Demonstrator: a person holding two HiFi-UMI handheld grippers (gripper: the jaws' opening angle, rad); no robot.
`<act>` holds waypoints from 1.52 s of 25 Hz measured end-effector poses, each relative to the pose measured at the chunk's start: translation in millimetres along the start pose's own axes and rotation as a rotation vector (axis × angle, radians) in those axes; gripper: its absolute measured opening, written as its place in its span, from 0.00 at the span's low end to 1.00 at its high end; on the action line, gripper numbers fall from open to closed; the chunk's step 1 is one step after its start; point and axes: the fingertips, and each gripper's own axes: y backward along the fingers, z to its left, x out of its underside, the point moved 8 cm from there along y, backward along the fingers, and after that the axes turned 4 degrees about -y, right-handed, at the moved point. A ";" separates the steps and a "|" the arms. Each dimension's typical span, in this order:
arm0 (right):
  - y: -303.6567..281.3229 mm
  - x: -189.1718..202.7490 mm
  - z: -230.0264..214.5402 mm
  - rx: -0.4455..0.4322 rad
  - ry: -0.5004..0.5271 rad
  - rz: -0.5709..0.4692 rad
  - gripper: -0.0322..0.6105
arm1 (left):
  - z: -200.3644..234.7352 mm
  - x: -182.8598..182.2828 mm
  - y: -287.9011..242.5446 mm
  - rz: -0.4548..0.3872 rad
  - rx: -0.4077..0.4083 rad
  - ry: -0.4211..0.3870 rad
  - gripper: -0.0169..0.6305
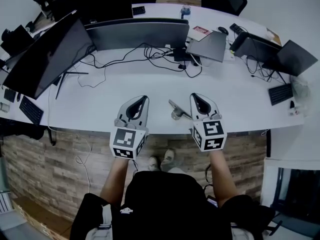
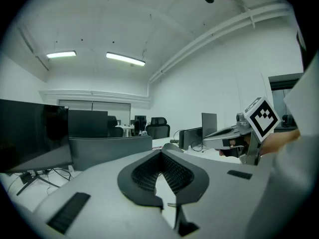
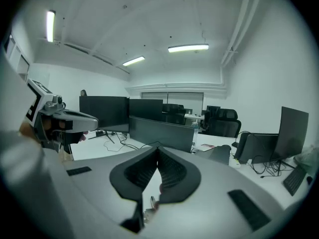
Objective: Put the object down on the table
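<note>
Lower left of centre in the head view, the left gripper (image 1: 144,100) hangs over the table's (image 1: 125,86) near edge, jaws closed tip to tip on nothing. Just right of it, a small metal object (image 1: 176,111) lies on the table, touched by neither tool. Right of centre, the right gripper (image 1: 193,97) is likewise closed and empty. The put-down looks done; what remains is probably only keeping both tools clear of the object.

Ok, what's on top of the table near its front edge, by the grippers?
A small metal object lies on the table between the left gripper and the right gripper, held by neither. The patches of table directly under the grippers are covered.
</note>
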 end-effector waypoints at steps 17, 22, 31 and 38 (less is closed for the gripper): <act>60.7 -78.3 17.8 0.007 -0.004 -0.249 0.09 | -11.1 -74.1 32.4 -0.156 0.001 -0.109 0.05; 68.8 -86.5 20.5 0.008 0.002 -0.278 0.09 | -11.3 -80.4 37.7 -0.178 -0.007 -0.114 0.05; 72.2 -86.6 28.9 0.007 0.027 -0.286 0.09 | -10.4 -81.0 43.7 -0.185 -0.010 -0.117 0.05; 72.1 -86.5 30.7 0.006 0.033 -0.284 0.09 | -11.0 -81.5 44.6 -0.186 -0.008 -0.119 0.05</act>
